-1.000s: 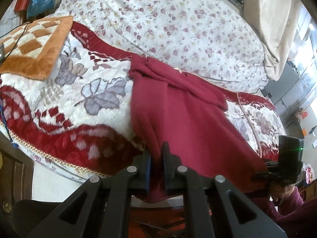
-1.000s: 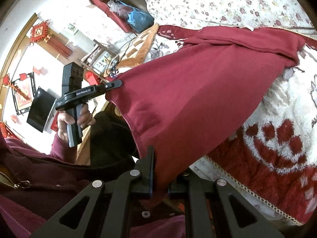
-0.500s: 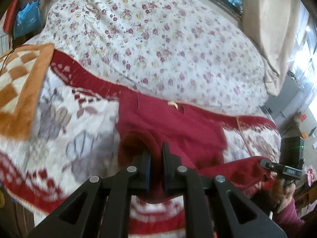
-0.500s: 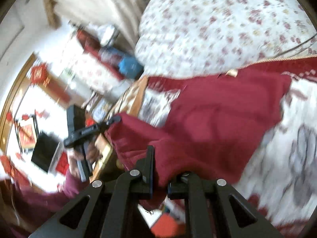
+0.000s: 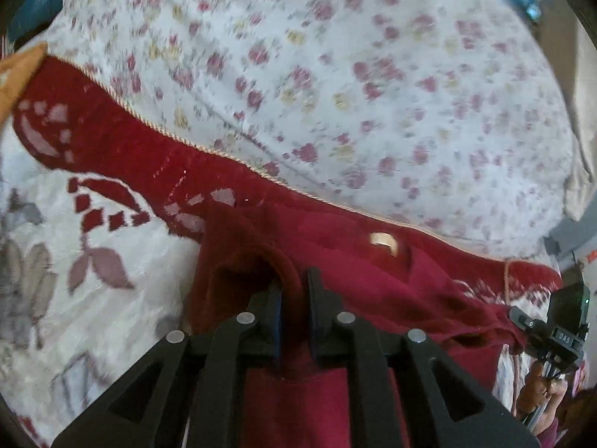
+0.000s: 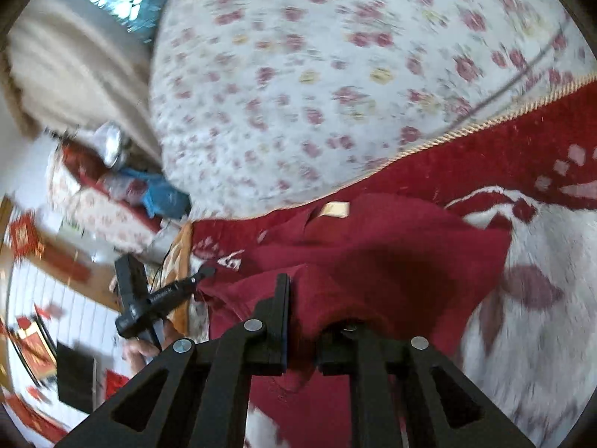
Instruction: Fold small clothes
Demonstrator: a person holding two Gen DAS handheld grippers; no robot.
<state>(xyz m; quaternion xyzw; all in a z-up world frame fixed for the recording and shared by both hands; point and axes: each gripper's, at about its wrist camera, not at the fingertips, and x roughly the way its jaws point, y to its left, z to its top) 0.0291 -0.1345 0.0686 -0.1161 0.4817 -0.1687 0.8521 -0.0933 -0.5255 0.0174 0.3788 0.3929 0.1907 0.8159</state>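
A dark red garment [image 5: 373,280] lies on a red and white blanket [image 5: 112,231] on the bed, with a tan label [image 5: 384,240] near its far edge. My left gripper [image 5: 294,291] is shut on one near corner of the garment, which bunches over the fingers. My right gripper [image 6: 302,298] is shut on the other near corner of the garment [image 6: 373,261]. Each gripper shows in the other's view: the right one [image 5: 522,321] at the garment's right edge, the left one [image 6: 203,272] at its left edge. Both hold the near hem over the far half.
A white quilt with small red flowers [image 5: 354,74] rises just behind the garment. An orange checked cushion [image 5: 15,74] sits at the left edge of the bed. A beige curtain [image 6: 67,74] and a window are behind. Room furniture is at the left [image 6: 74,298].
Both grippers have carried the garment's near hem up off the bed's front edge and forward toward the label end, folding it over itself. The views are blurred from motion.
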